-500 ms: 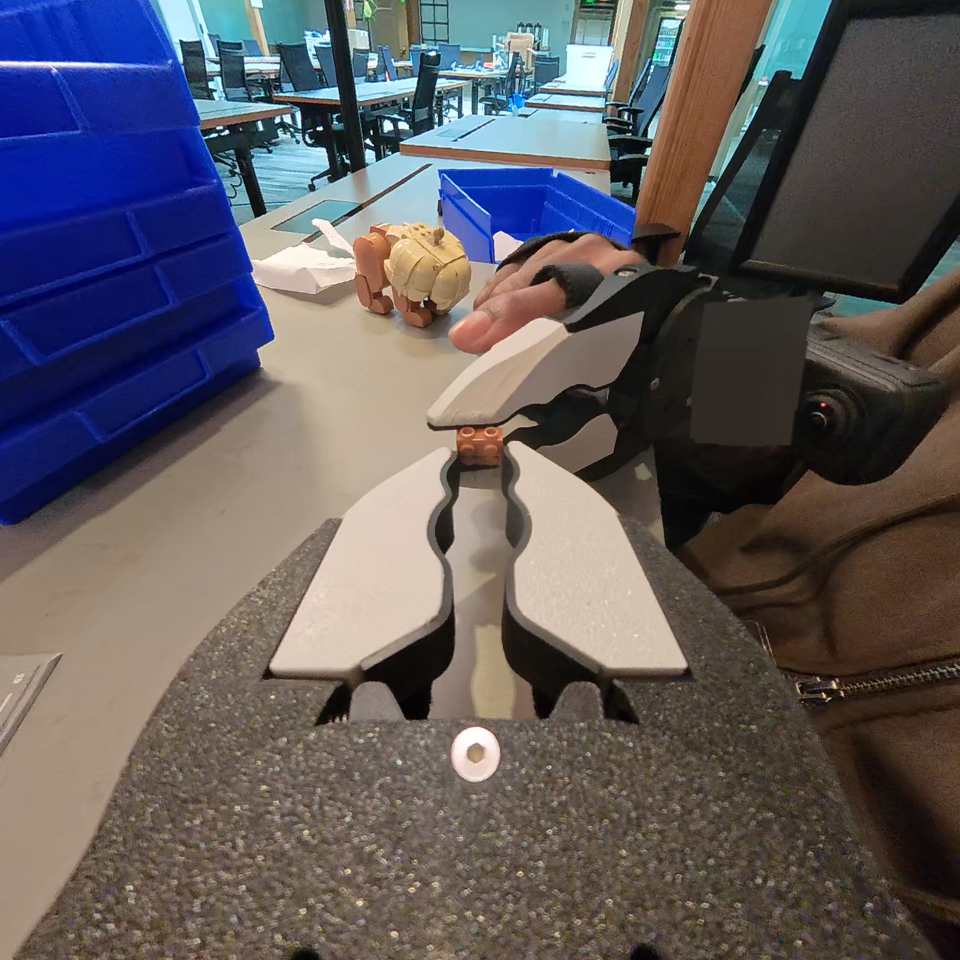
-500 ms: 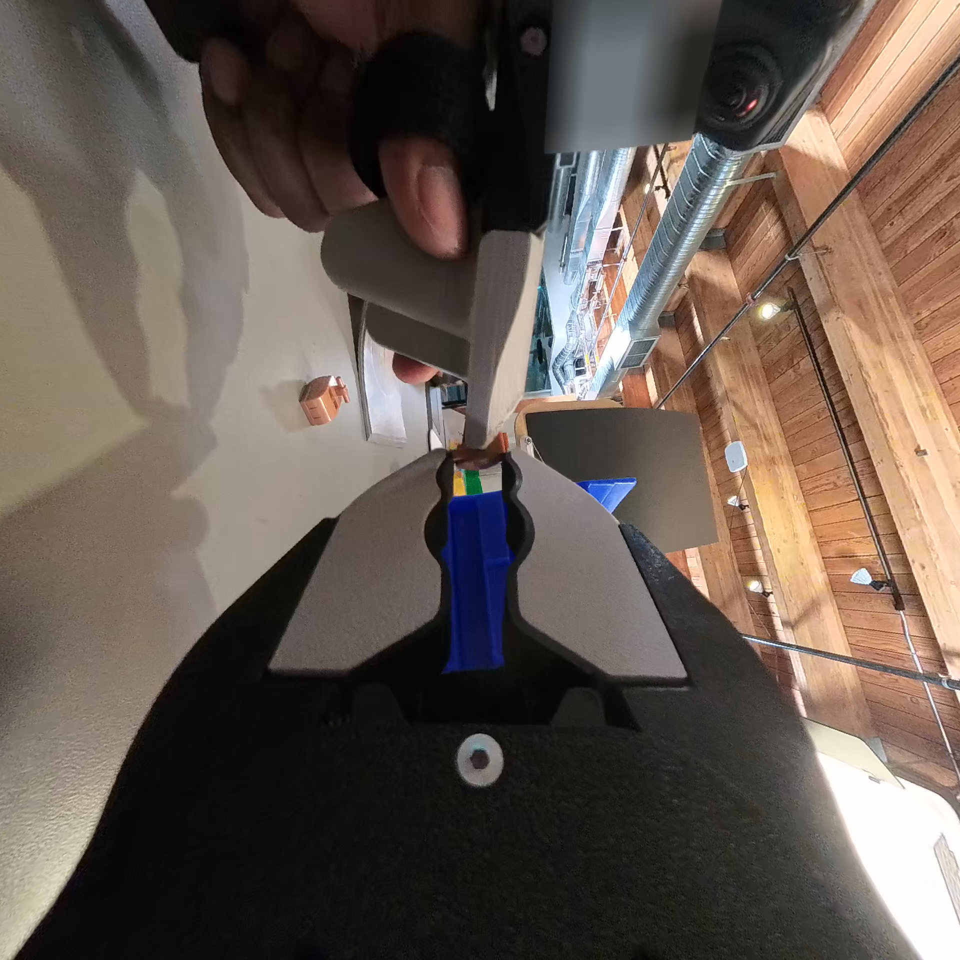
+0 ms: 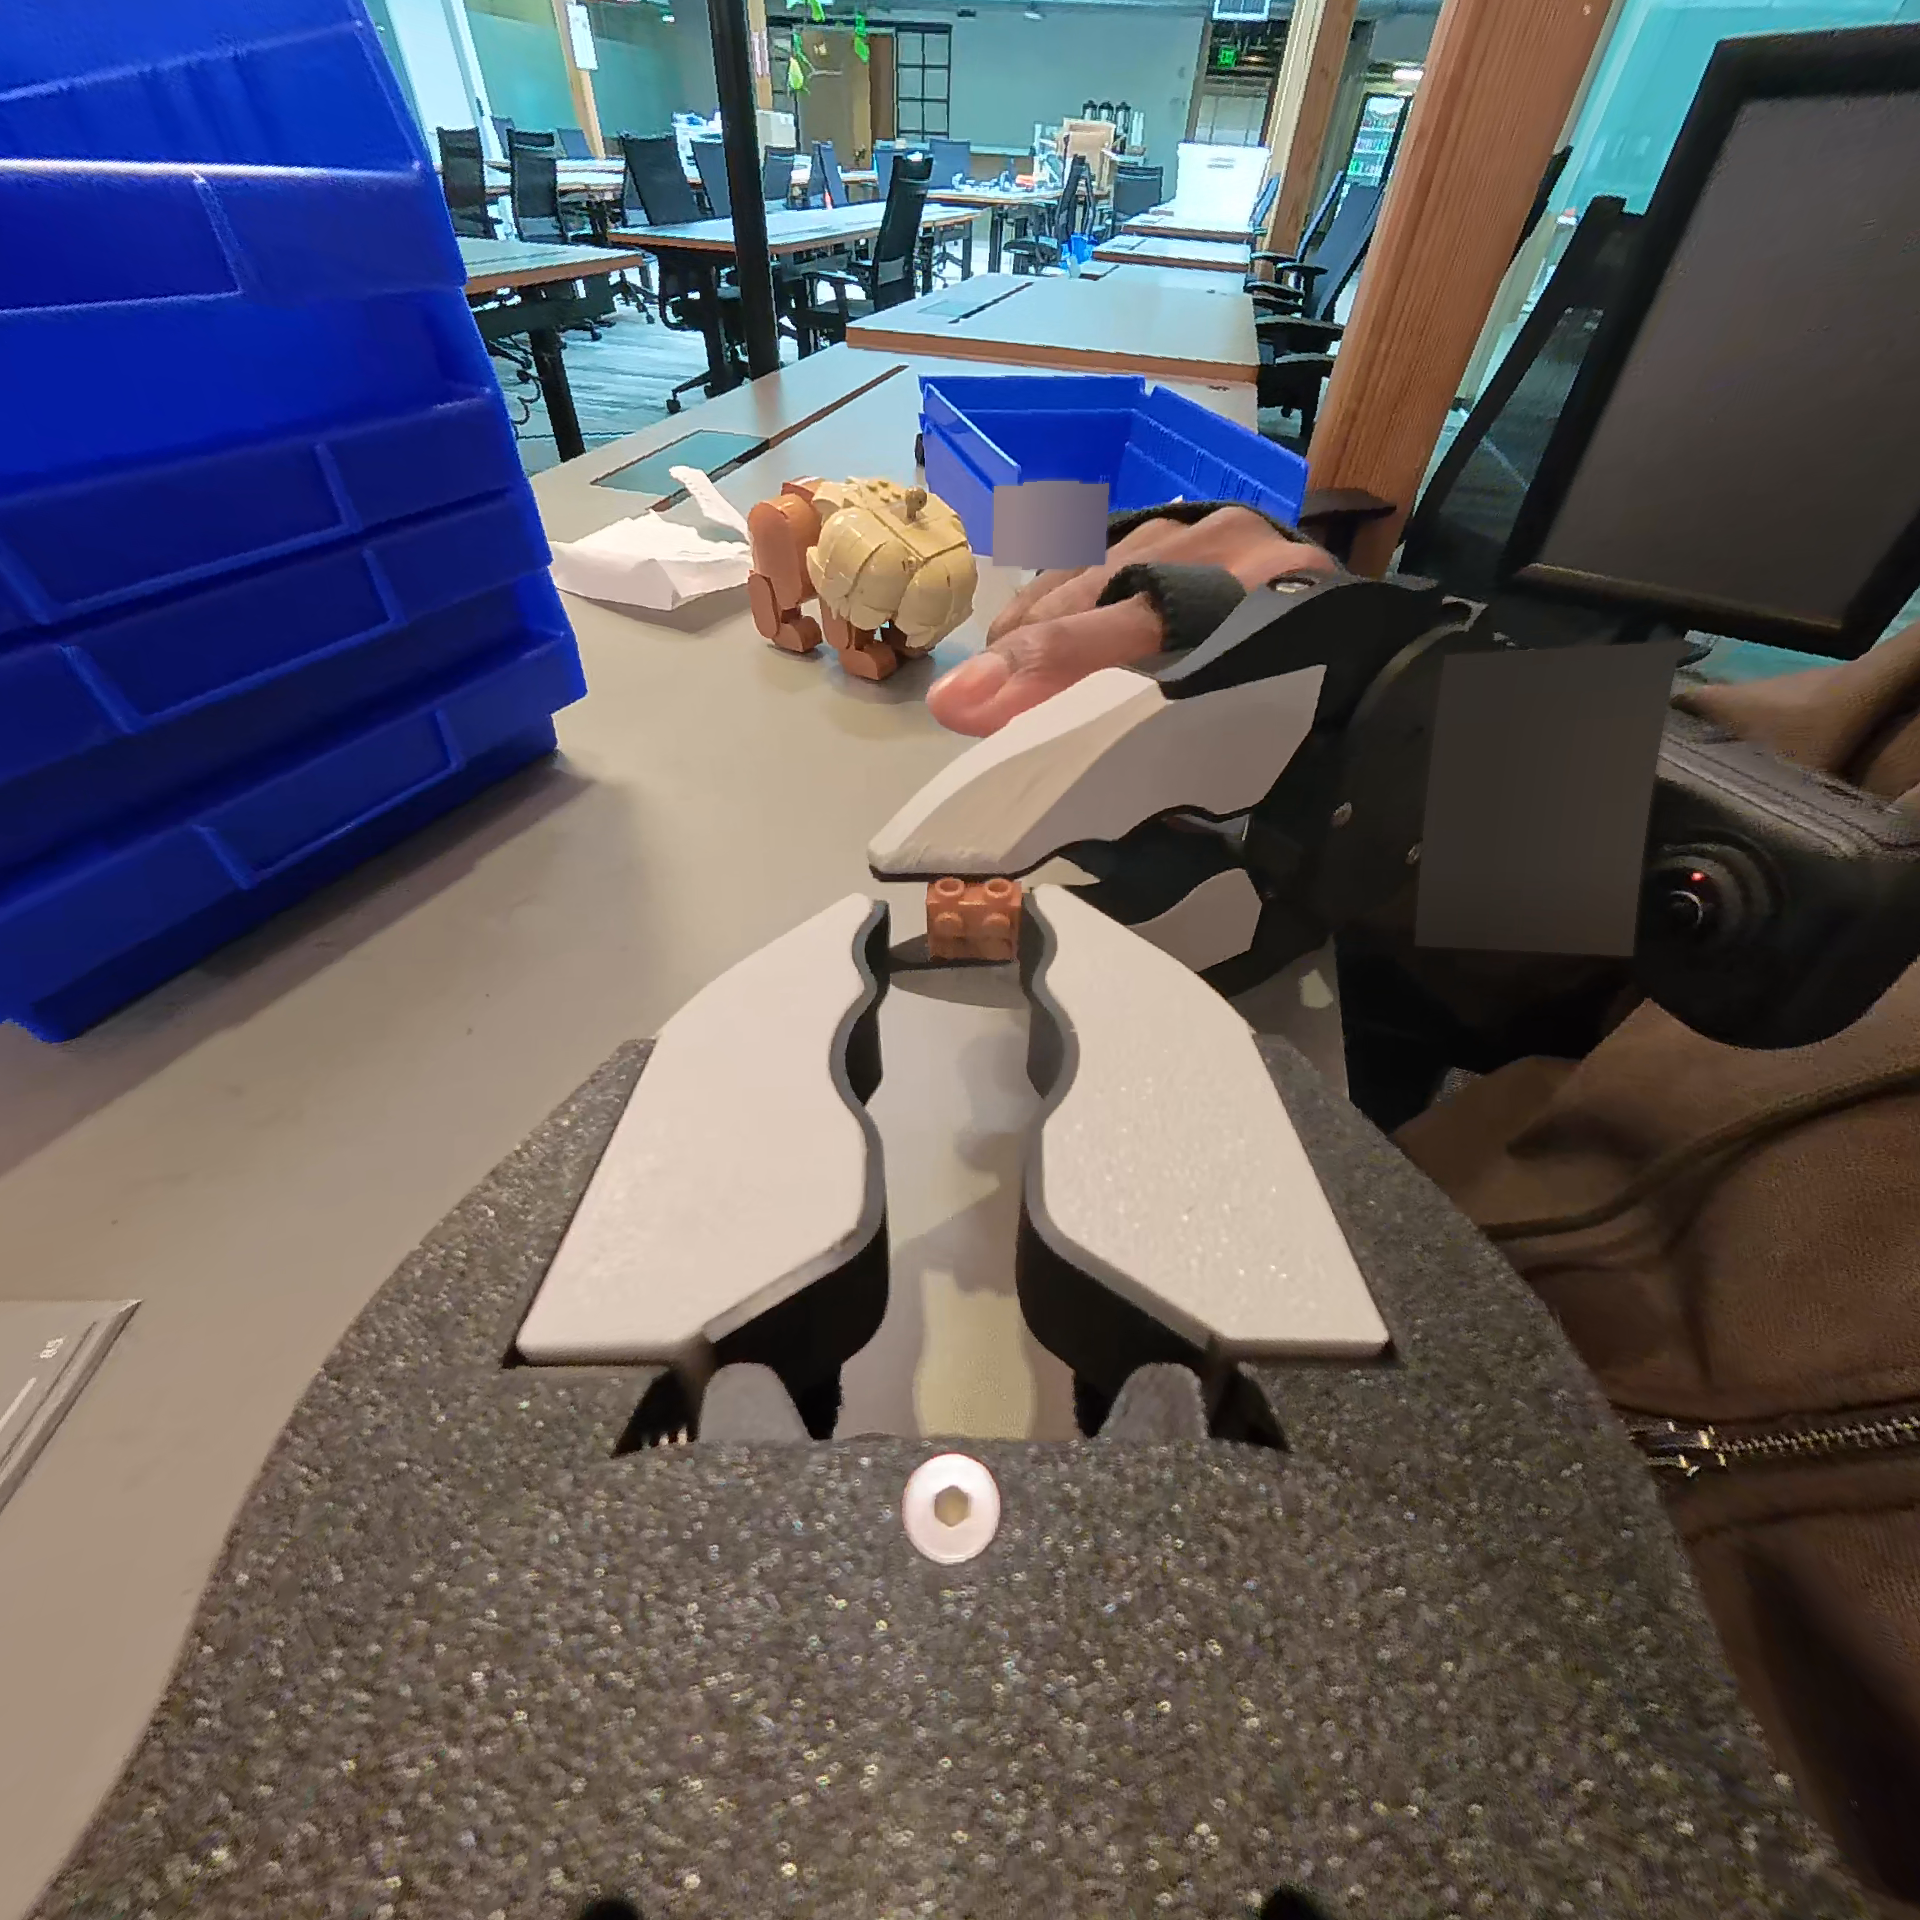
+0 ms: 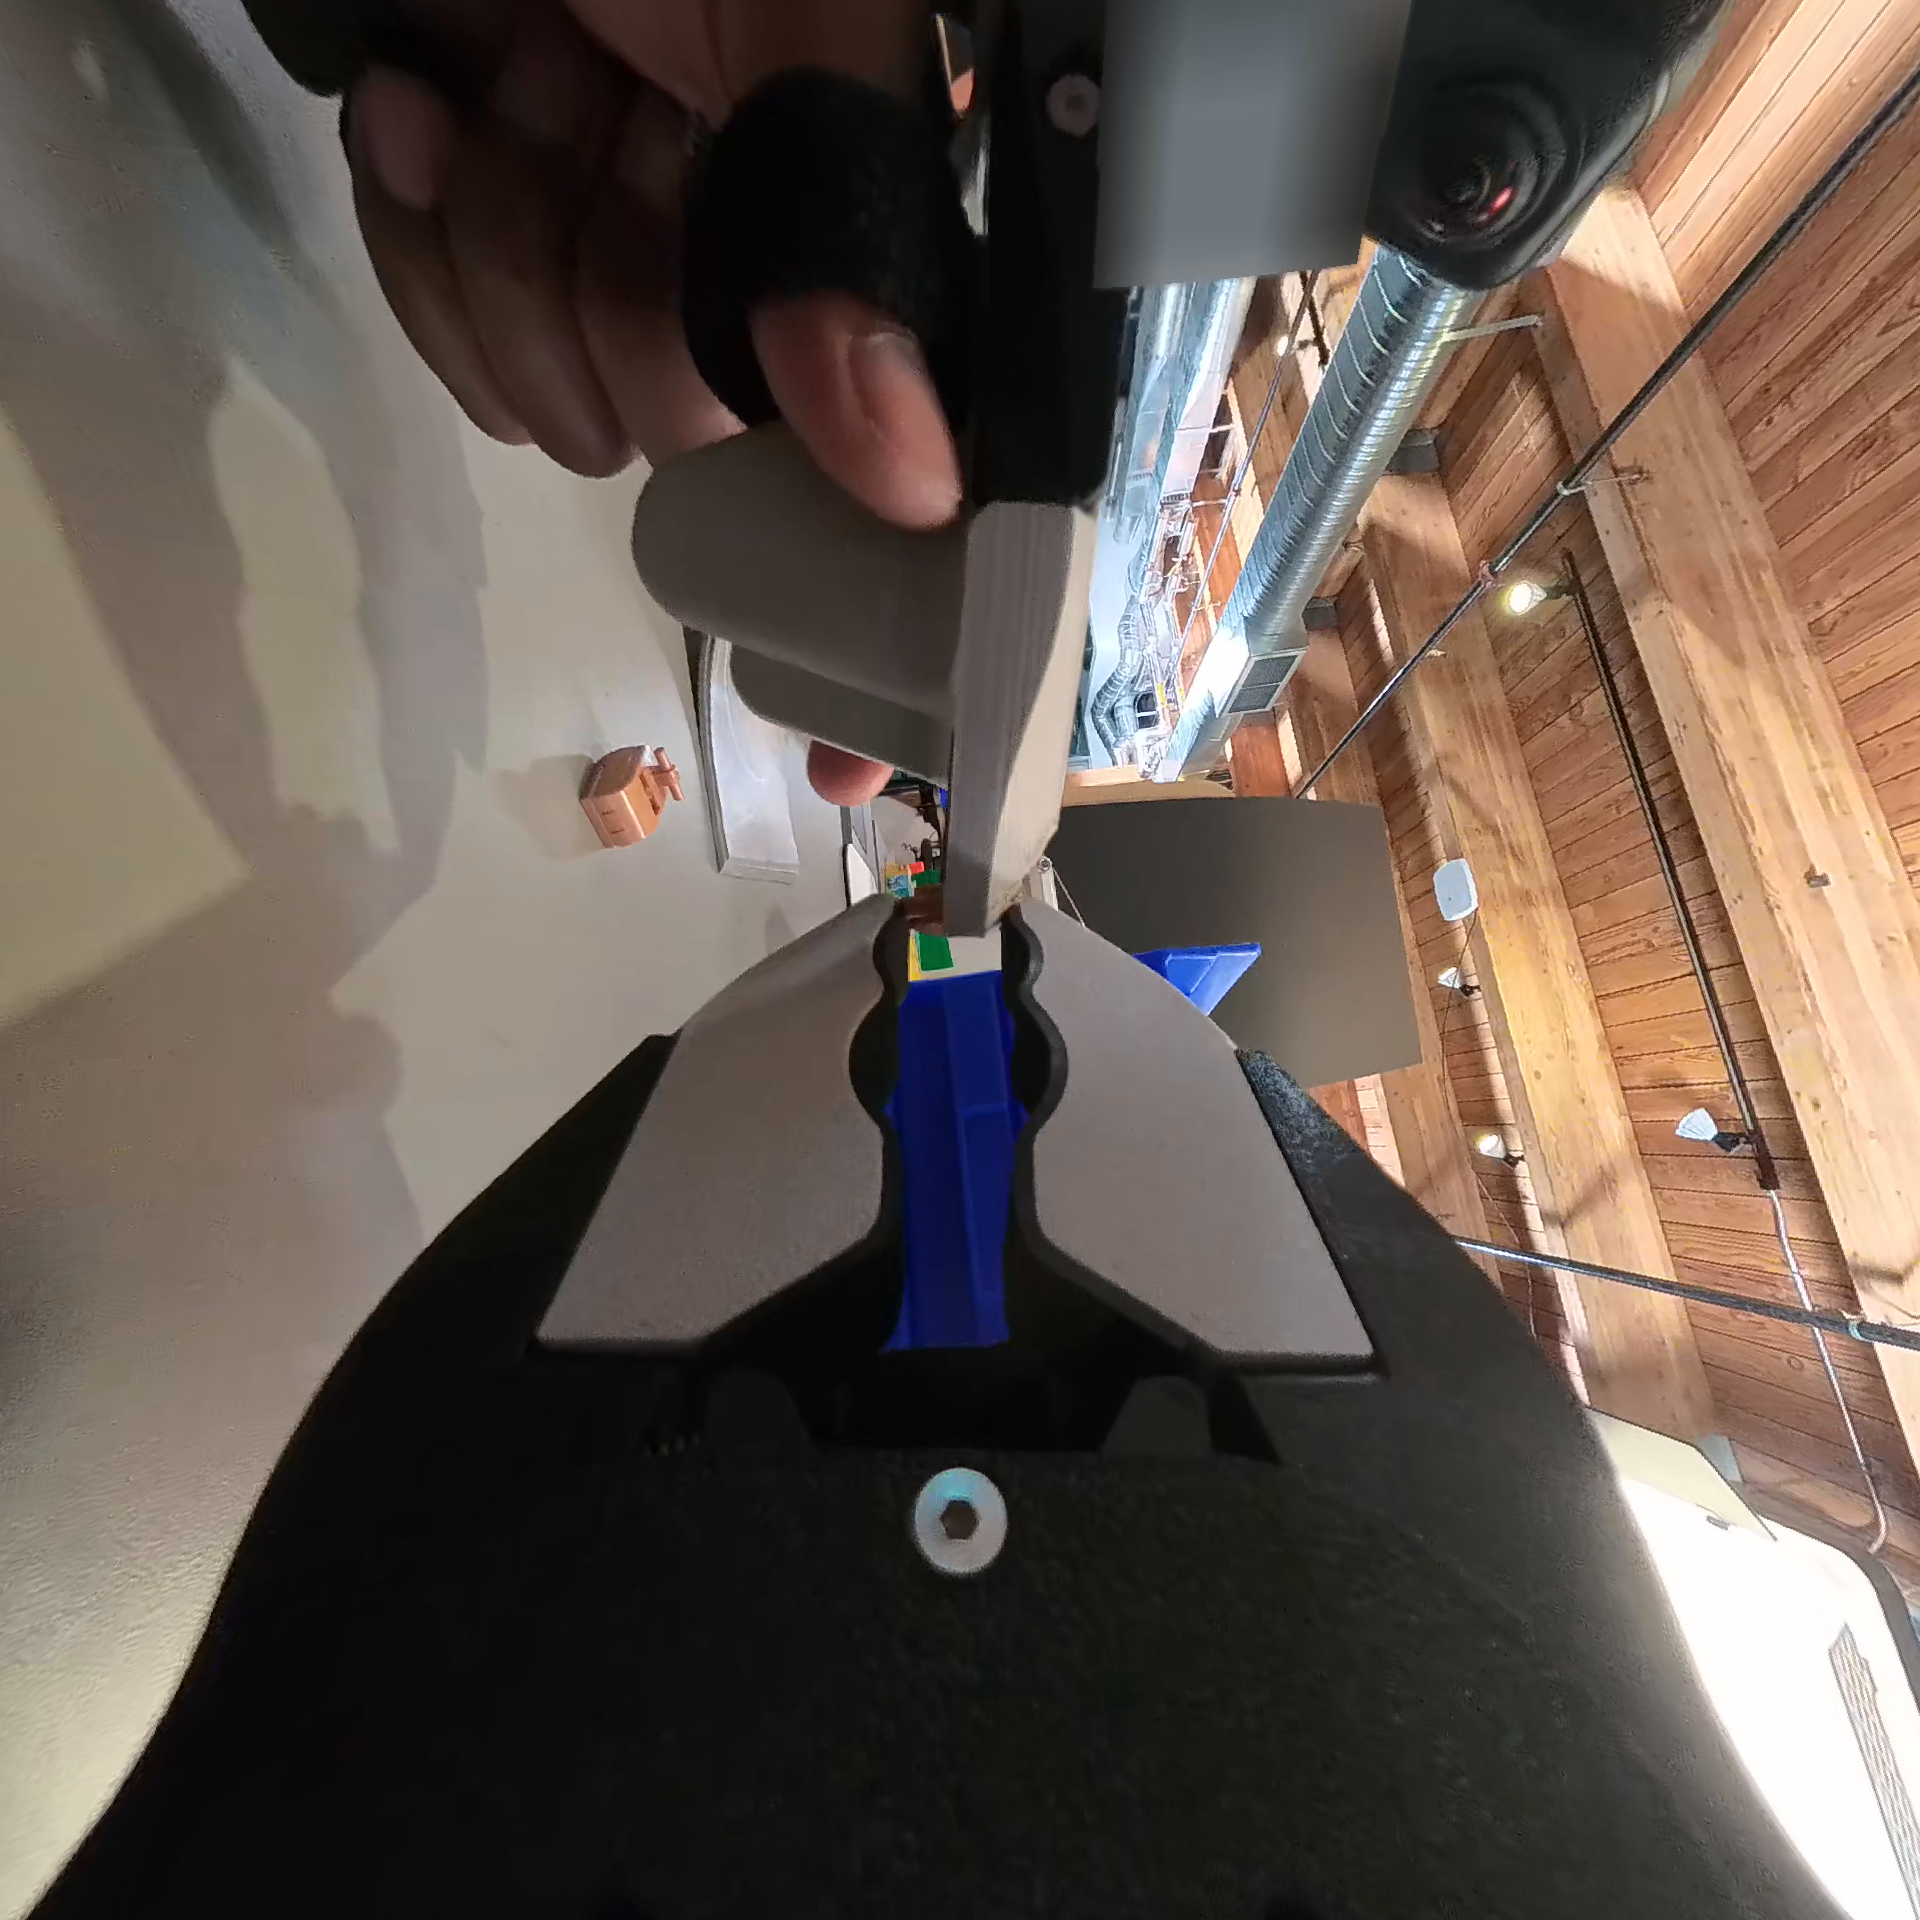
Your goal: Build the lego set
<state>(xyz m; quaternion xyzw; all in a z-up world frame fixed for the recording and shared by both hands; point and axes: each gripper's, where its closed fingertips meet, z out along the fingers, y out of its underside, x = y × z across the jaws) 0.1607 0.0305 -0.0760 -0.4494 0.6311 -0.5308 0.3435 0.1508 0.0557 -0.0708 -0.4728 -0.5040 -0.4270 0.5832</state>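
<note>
your left camera looks level across the table (image 3: 312,1039); your right is rolled sideways; both closely share the brown brick (image 3: 971,920)

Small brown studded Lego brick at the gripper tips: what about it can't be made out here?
Left wrist view: the left gripper hides the right gripper's lower fingertip, so its clamp on the small brown studded Lego brick is unconfirmed.
Right wrist view: the left gripper's grey finger covers most of the brick.
Right wrist view: copper-brown piece on the table, too small to identify.
</note>
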